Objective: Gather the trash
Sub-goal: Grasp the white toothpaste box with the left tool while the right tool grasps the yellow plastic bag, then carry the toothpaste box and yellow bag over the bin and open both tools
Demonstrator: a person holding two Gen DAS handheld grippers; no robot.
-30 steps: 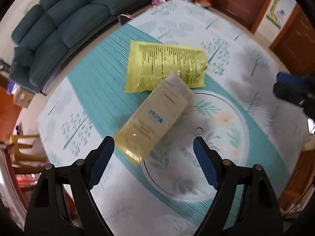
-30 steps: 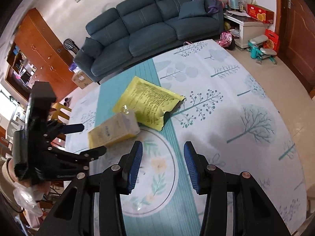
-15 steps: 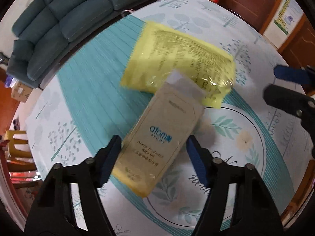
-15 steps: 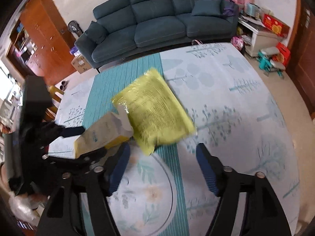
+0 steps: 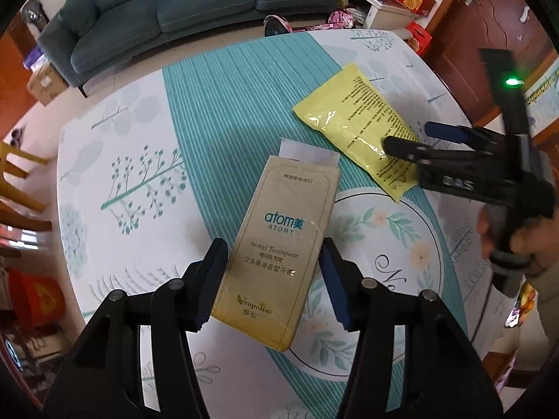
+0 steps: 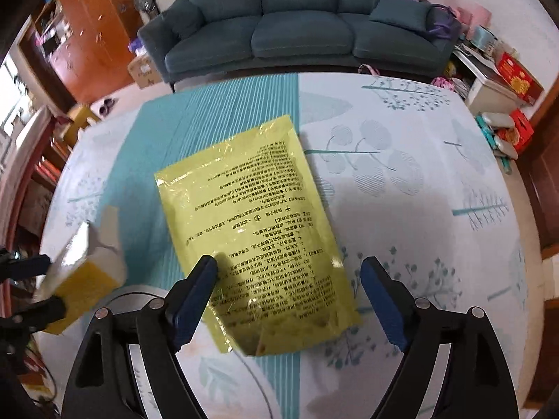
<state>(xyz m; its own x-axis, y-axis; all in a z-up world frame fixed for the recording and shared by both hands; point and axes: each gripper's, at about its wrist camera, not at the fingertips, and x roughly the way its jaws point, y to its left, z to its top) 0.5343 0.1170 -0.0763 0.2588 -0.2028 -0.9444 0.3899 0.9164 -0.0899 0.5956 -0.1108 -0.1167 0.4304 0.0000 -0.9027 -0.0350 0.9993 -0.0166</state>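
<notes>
A beige toothpaste box (image 5: 279, 244) lies flat on the patterned tablecloth (image 5: 209, 122). My left gripper (image 5: 274, 279) is open, its fingers on either side of the box's near half. A flat yellow printed packet (image 6: 251, 216) lies on the table next to the box. My right gripper (image 6: 293, 296) is open wide, its fingers straddling the packet's near end. In the left wrist view the right gripper (image 5: 408, 136) sits over the yellow packet (image 5: 356, 118). In the right wrist view the box (image 6: 84, 279) shows at the left edge.
A dark teal sofa (image 6: 300, 24) stands beyond the table's far edge. Wooden cabinets (image 6: 87, 28) are at the far left. Red boxes and a white stand (image 6: 503, 80) sit on the floor at right. A yellow chair (image 5: 14, 164) stands at the table's left.
Both grippers moved forward and down. The left gripper now straddles the toothpaste box. The right gripper opened wide and now straddles the yellow packet.
</notes>
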